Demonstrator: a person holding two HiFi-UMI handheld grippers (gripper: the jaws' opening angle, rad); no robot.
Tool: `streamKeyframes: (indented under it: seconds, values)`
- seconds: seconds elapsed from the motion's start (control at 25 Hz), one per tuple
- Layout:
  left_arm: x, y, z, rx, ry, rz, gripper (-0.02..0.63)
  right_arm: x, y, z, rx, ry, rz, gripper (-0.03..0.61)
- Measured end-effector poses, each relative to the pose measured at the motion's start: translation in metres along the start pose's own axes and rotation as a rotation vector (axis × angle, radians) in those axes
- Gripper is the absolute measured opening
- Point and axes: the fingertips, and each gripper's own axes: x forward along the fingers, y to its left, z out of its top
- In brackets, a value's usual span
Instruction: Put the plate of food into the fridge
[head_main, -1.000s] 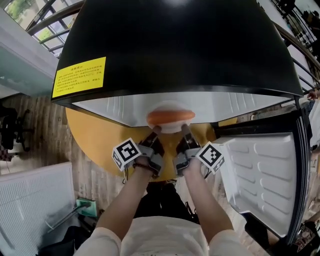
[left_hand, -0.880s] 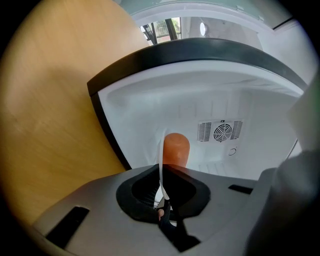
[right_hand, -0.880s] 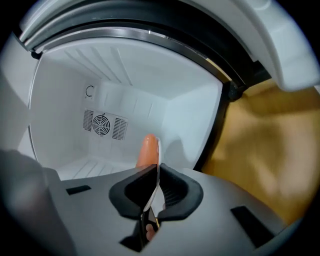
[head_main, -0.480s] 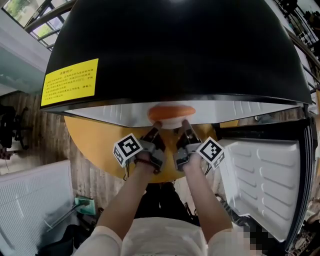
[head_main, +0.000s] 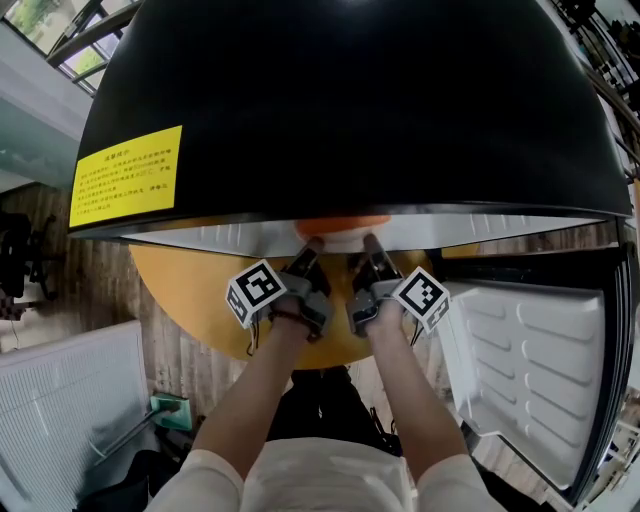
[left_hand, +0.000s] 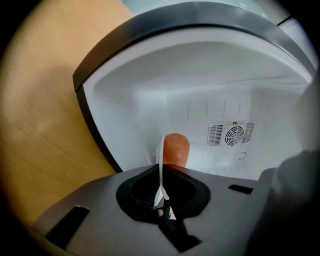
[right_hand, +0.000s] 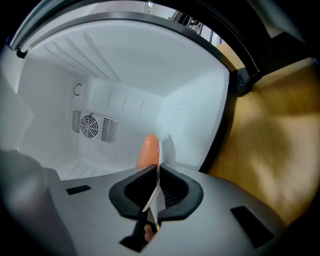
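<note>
A white plate (head_main: 341, 237) with orange food (head_main: 340, 224) on it is held at the mouth of the black fridge (head_main: 350, 100), mostly hidden under the fridge's top edge. My left gripper (head_main: 312, 246) is shut on the plate's near left rim and my right gripper (head_main: 368, 243) on its near right rim. In the left gripper view the rim (left_hand: 161, 162) runs edge-on between the shut jaws (left_hand: 161, 181), with the food (left_hand: 176, 149) beyond it. The right gripper view shows the same: rim (right_hand: 158, 167), gripper (right_hand: 153, 184), food (right_hand: 148, 151), inside the white fridge cavity.
The fridge door (head_main: 530, 370) stands open at the right. A round yellow table (head_main: 190, 285) lies below the fridge. The cavity's back wall carries a fan vent (left_hand: 231, 134), also visible as the vent (right_hand: 94, 126) from the right. A yellow label (head_main: 125, 188) sits on the fridge top.
Both grippers have carried the plate forward into the fridge. More of the plate and food is now hidden under the fridge's top edge.
</note>
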Motion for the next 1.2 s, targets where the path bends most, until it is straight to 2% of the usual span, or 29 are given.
streamKeyframes:
  seconds: [0.56,1.04,1.2]
  values:
    - [0.008,0.01,0.002,-0.019,-0.006,0.03,0.035,0.006,-0.009,0.0,-0.007,-0.004,-0.03,0.037]
    - [0.008,0.008,0.001,0.017,0.007,0.042,0.037,0.007,-0.007,0.001,-0.05,-0.024,-0.035,0.038]
    - [0.008,0.005,-0.002,0.024,0.024,0.033,0.066,0.004,-0.009,0.002,-0.065,-0.029,-0.056,0.041]
